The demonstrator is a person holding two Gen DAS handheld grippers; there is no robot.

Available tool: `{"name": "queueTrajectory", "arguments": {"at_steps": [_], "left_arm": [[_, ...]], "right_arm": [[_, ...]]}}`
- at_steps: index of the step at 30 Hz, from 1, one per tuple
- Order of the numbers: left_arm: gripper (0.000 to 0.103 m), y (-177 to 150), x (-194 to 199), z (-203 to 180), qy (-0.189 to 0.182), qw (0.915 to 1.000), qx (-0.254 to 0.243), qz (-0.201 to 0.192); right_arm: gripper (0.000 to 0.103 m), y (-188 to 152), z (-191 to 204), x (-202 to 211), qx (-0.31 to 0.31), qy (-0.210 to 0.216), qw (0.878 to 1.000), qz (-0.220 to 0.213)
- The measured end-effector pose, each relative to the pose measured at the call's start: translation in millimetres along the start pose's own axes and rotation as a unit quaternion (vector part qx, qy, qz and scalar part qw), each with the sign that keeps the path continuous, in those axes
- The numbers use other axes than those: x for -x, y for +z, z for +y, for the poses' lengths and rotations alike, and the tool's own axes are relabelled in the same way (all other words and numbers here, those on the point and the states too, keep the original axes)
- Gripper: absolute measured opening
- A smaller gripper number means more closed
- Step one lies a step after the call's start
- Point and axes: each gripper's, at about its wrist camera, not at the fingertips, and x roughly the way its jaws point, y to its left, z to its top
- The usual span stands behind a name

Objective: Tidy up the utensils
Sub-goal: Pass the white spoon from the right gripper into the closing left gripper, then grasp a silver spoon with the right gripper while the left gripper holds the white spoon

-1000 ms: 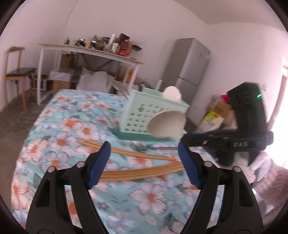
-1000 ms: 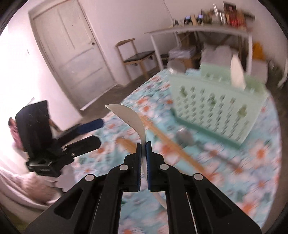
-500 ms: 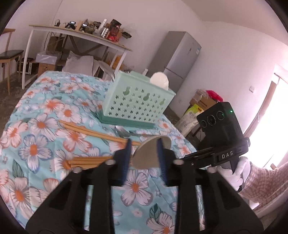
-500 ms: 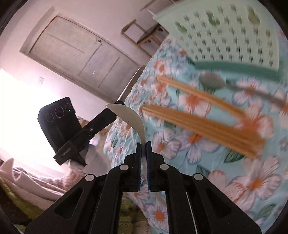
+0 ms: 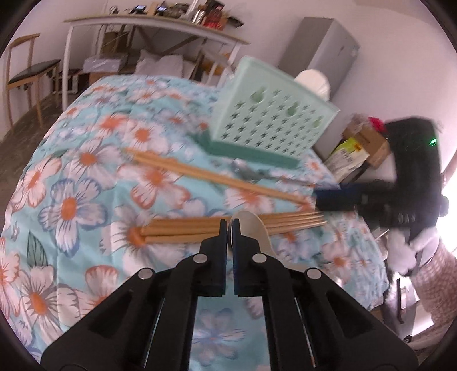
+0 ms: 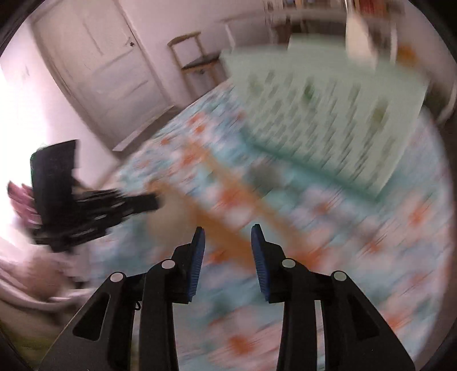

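Observation:
My left gripper [image 5: 229, 225] is shut on a white spoon [image 5: 257, 231], held above a bundle of wooden chopsticks [image 5: 222, 228] on the floral tablecloth [image 5: 85, 199]. Another chopstick pair [image 5: 217, 174] and a metal spoon [image 5: 251, 174] lie near the mint green utensil basket [image 5: 271, 125], which holds a white spoon [image 5: 312, 80]. My right gripper [image 6: 227, 242] is open and empty above the blurred chopsticks [image 6: 225, 225], with the basket [image 6: 328, 120] beyond it. It also shows in the left wrist view [image 5: 334, 197] at the right.
A cluttered white shelf table [image 5: 148, 25], a wooden chair [image 5: 25, 71] and a grey fridge [image 5: 320, 48] stand behind the table. Boxes [image 5: 360, 145] sit at the right. A white door [image 6: 100, 62] shows in the right wrist view.
The white spoon passed from my right gripper to my left: the left closed on it, the right opened and swung toward the basket, blurring its view.

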Motion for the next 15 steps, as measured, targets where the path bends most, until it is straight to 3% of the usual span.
{"name": "queueTrajectory", "arguments": {"at_steps": [4,8,10,15], "left_arm": [[0.002,-2.1,-2.5,7.4,0.009,0.9999,0.011,0.007],[0.002,-4.9,-1.5,13.8,0.008,0.9997,0.021,0.009],[0.002,-5.2,-0.5,16.2,0.006,0.9996,0.025,0.008],[0.003,-5.8,-2.2,24.0,-0.001,0.9991,0.041,0.008]], "right_arm": [[0.029,15.5,2.2,-29.2,0.113,-0.129,0.985,-0.011],[0.026,17.2,5.0,-68.4,0.196,-0.173,0.965,0.022],[0.026,16.1,4.4,-82.4,0.226,-0.178,0.957,0.043],[0.026,26.1,5.0,-84.7,0.259,-0.16,0.95,0.067]]}}
